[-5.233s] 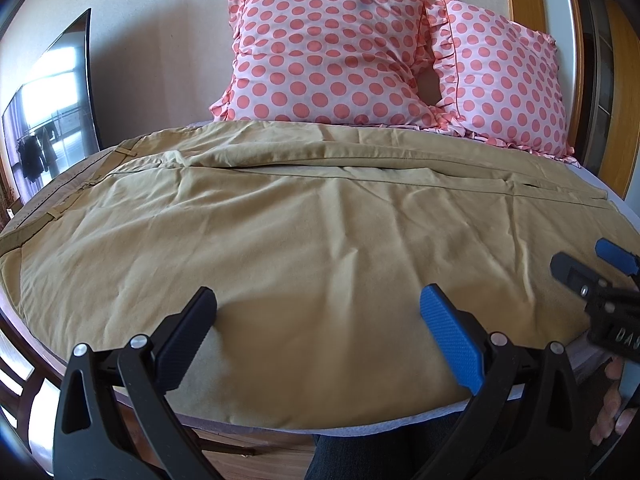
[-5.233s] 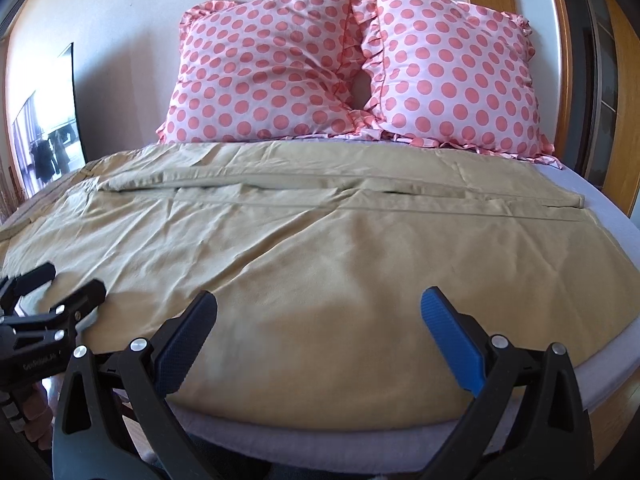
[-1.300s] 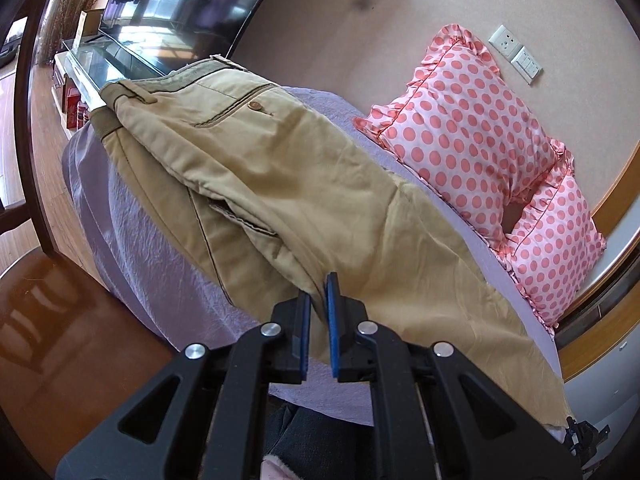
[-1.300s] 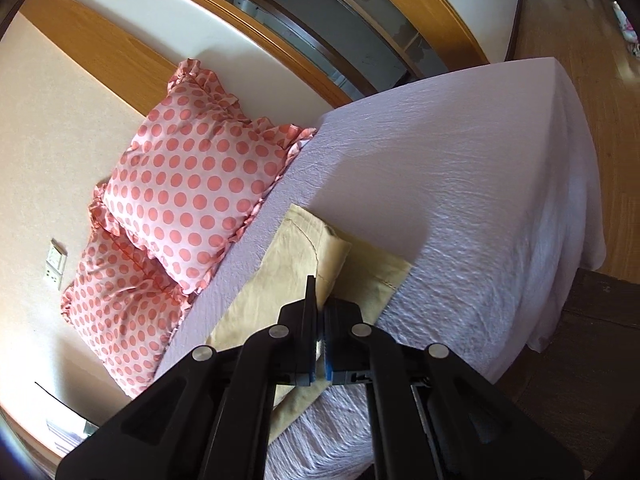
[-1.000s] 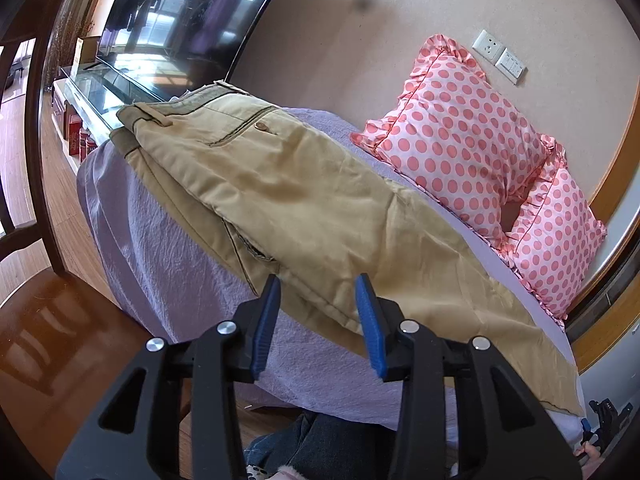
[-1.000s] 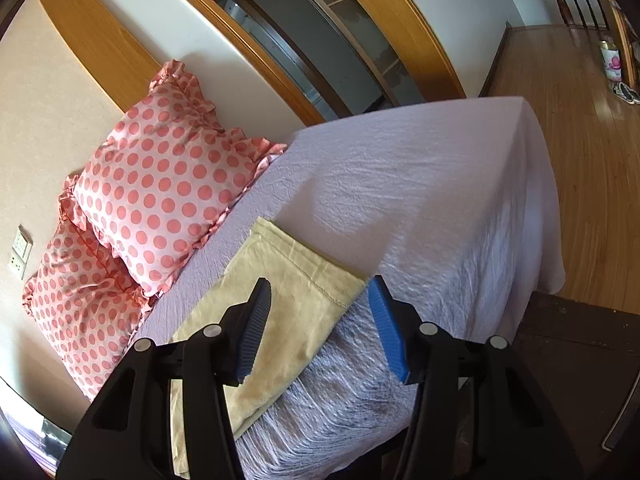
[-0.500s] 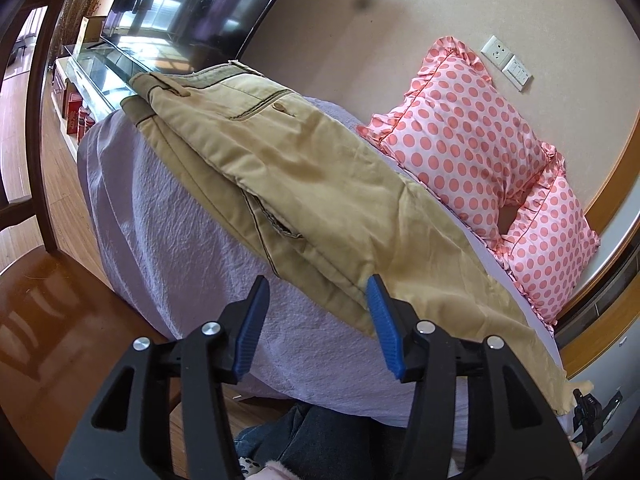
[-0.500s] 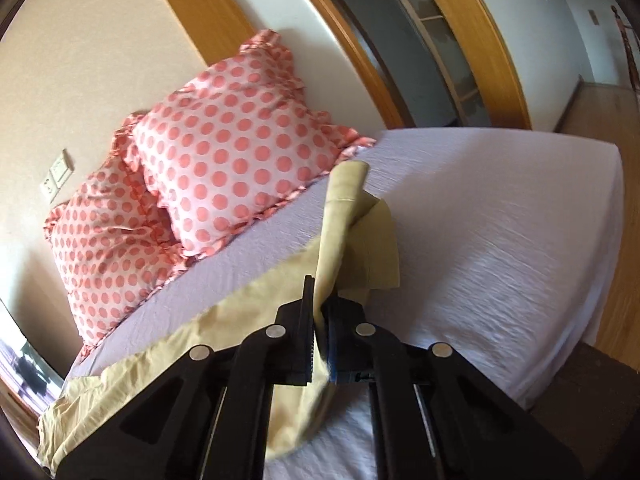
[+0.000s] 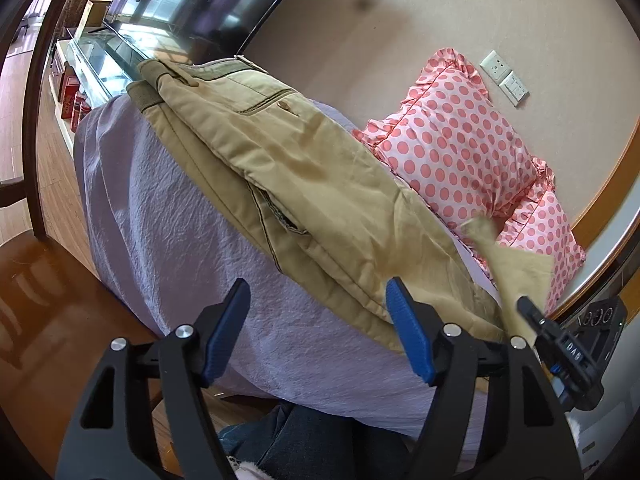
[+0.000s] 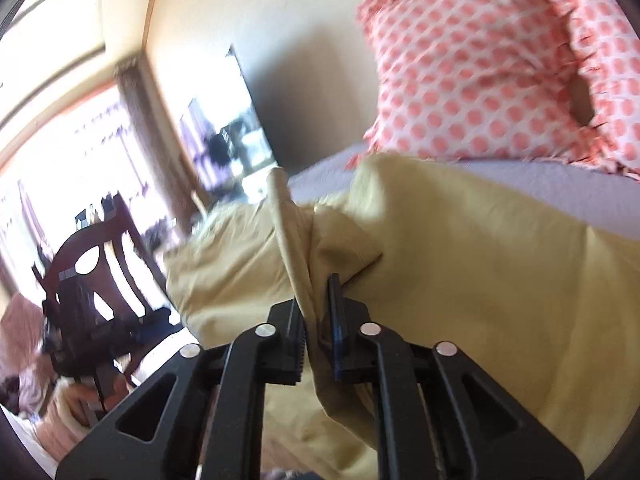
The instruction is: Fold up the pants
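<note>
Tan pants (image 9: 304, 176) lie folded lengthwise across the lilac bed (image 9: 168, 216), waistband at the far left end. My left gripper (image 9: 316, 320) is open and empty, just off the pants' near edge. My right gripper (image 10: 318, 316) is shut on the leg cuffs of the pants (image 10: 460, 280) and holds them lifted over the rest of the cloth. The right gripper also shows at the right edge of the left wrist view (image 9: 536, 320), with the raised cuff (image 9: 516, 264) in it.
Two pink polka-dot pillows (image 9: 460, 148) lean on the wall at the head of the bed. A TV (image 9: 200, 0) and glass stand are beyond the bed's left end. A dark wooden chair (image 10: 100, 276) stands beside the bed.
My left gripper let go of the pants and opened wide. My right gripper shut on the leg cuffs, lifted them and swung them left toward the waistband end.
</note>
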`<state>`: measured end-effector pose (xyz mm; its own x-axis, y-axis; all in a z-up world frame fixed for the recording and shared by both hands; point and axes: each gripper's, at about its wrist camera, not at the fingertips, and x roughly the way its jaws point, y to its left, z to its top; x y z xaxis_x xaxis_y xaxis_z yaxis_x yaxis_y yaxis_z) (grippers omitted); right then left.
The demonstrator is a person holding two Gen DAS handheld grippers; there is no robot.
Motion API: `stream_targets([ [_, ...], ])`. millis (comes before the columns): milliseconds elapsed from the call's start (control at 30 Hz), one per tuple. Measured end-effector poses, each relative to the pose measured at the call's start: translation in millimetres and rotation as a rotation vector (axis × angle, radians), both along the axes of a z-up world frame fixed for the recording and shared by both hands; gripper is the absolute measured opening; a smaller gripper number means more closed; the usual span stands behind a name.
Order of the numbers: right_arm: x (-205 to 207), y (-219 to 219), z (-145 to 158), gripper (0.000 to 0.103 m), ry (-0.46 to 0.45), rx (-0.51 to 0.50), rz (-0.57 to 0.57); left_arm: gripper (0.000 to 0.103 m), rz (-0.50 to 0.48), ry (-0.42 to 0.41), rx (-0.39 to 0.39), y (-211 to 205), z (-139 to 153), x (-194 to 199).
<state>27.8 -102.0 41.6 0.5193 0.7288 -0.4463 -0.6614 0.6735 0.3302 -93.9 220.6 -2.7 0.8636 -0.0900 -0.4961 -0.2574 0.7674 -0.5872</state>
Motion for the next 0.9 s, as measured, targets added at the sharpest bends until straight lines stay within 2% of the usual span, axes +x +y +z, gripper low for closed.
stream_targets([
  [33, -4, 12, -8, 0.040, 0.010, -0.059, 0.007, 0.073, -0.004, -0.006, -0.007, 1, 0, 1],
  [67, -8, 16, -13, 0.052, 0.015, -0.086, 0.009, 0.074, -0.011, -0.013, -0.014, 3, 0, 2],
  [100, -11, 13, -16, 0.072, 0.016, -0.079, 0.007, 0.075, -0.016, -0.018, -0.019, 4, 0, 3],
  [133, -13, 8, -15, 0.077, 0.029, -0.080, 0.015, 0.076, -0.020, -0.021, -0.020, 5, 0, 4],
  [300, -10, -17, -11, 0.085, 0.055, -0.001, -0.045, 0.077, -0.030, -0.007, -0.032, 6, -4, 21],
  [500, -2, -34, -18, 0.085, 0.111, 0.046, -0.072, 0.076, 0.021, 0.004, -0.053, 14, -7, 36],
  [700, -3, -38, -19, 0.085, 0.110, 0.055, -0.070, 0.076, 0.115, -0.032, -0.021, 47, 24, 40],
  [767, -3, -42, -19, 0.085, 0.111, 0.068, -0.074, 0.076, 0.176, 0.001, 0.009, 66, 28, 48],
  [833, -5, -45, -18, 0.085, 0.109, 0.079, -0.081, 0.075, 0.209, 0.049, -0.024, 87, 25, 58],
  [900, -8, -51, -15, 0.086, 0.096, 0.082, -0.092, 0.067, 0.254, 0.082, -0.046, 103, 23, 68],
])
